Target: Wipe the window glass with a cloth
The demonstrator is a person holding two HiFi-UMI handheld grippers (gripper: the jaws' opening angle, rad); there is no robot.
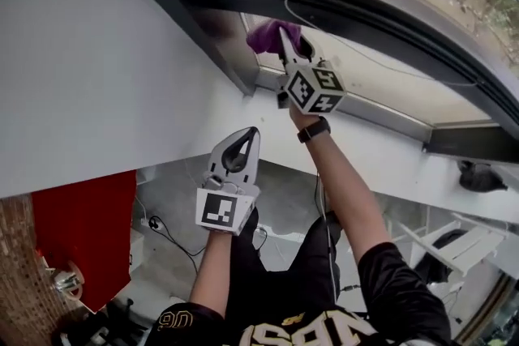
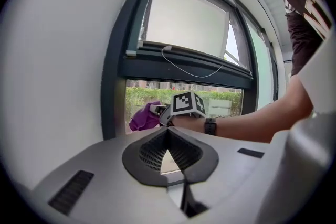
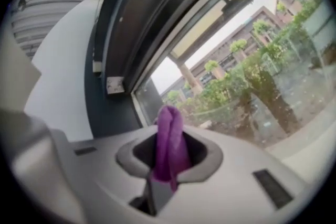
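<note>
A purple cloth (image 1: pixel 271 36) is pinched between the jaws of my right gripper (image 1: pixel 285 40) and held up against the window glass (image 1: pixel 381 77) near the lower left corner of the pane. In the right gripper view the cloth (image 3: pixel 170 144) stands folded between the jaws, the glass (image 3: pixel 252 81) just beyond it. My left gripper (image 1: pixel 253 134) hangs lower, apart from the window, its jaws closed with nothing in them. From the left gripper view I see the cloth (image 2: pixel 144 117) and the right gripper's marker cube (image 2: pixel 188 104) at the glass.
A dark window frame (image 1: pixel 211 20) runs along the left of the pane, with a white wall (image 1: pixel 89 69) beside it. A thin white cord (image 2: pixel 189 63) hangs across the upper frame bar. A red panel (image 1: pixel 81 231) and cables lie below on the floor.
</note>
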